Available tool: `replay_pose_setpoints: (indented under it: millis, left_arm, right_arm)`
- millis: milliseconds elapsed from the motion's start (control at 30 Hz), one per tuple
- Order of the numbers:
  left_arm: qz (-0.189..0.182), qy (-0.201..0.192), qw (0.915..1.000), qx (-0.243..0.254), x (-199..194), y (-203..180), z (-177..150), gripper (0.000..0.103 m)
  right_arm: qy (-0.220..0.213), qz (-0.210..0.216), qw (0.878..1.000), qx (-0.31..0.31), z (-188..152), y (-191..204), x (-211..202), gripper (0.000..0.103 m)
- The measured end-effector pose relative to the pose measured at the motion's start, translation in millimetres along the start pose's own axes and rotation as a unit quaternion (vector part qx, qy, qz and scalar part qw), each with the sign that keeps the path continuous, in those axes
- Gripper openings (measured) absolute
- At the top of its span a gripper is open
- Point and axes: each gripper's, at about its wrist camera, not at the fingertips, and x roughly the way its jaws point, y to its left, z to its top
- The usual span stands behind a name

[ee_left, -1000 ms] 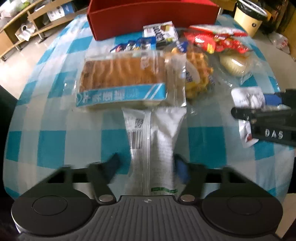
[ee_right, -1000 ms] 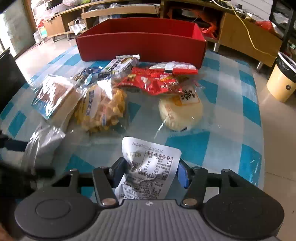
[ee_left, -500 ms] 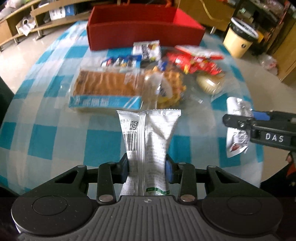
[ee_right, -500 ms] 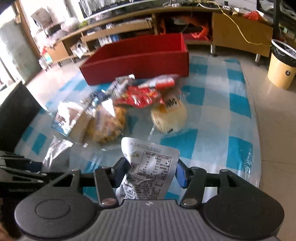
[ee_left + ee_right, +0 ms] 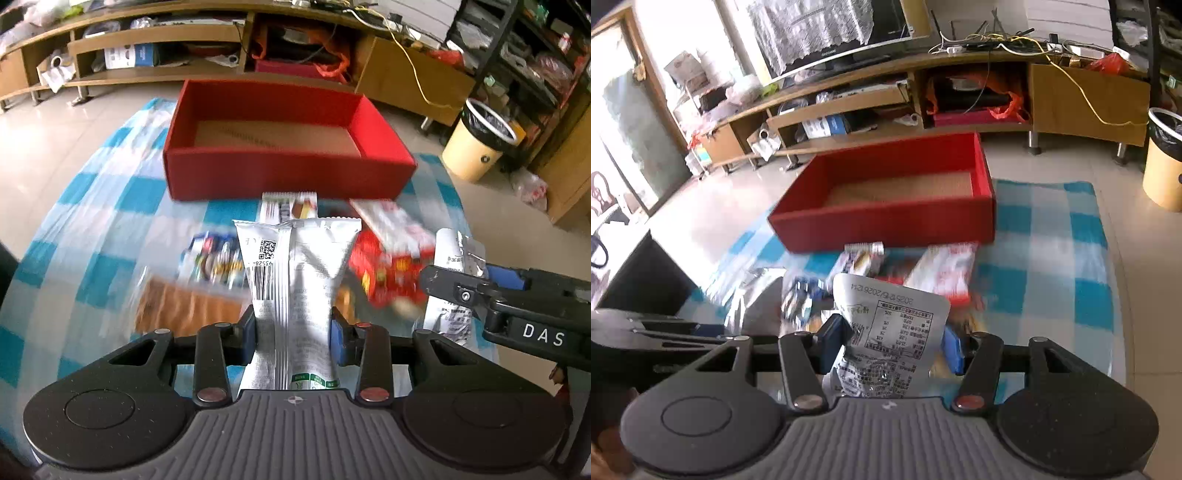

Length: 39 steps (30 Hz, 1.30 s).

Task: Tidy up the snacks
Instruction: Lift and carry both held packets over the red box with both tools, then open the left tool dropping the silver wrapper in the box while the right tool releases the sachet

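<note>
The left hand-held gripper point(image 5: 293, 334) tilts forward and down over the bench point(image 5: 92, 229), its blue pads clamped on the sides of a silver snack packet point(image 5: 295, 280) that stands upright between them, clear of the checked blue-and-white cloth. The packet's back seam faces the camera, with a QR code, a barcode and digits beside it that look like "93528"; green marks sit near its bottom edge, too small to read.

The right hand-held gripper point(image 5: 890, 345) points the same way and is closed on a crumpled white sachet point(image 5: 890, 332), held up off the bench. The sachet shows a printed nutrition table and an upside-down date line reading roughly "2025 12 15/2026 12 14"; the rest of the print is too fine to make out. In the left view this gripper enters from the right, with "DAS" in white letters on its black arm.

Beyond both packets, an open red box point(image 5: 284, 147) with a brown floor sits at the far side of the bench. Between it and the grippers lie more snacks point(image 5: 388, 266), blurred, their labels unreadable.
</note>
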Motion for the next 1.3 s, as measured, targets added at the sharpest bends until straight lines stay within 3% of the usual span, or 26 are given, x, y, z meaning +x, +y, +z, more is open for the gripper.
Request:
replay_pose_setpoints:
  millis: [300, 700, 1300]
  left_arm:
    - [0.009, -0.046, 0.9988, -0.013, 11, -2, 64, 0.046]
    - [0.038, -0.074, 0.9956, -0.044, 45, 13, 135, 0.046]
    - [0.086, -0.062, 0.9935, -0.041, 91, 18, 162, 0.046]
  right_arm:
    - [-0.027, -0.001, 1.000, 0.003, 62, -6, 30, 0.055]
    - [-0.050, -0.012, 0.999, -0.006, 123, -3, 70, 0.055]
    - [-0.050, -0.092, 0.992, -0.071, 148, 3, 128, 0.055]
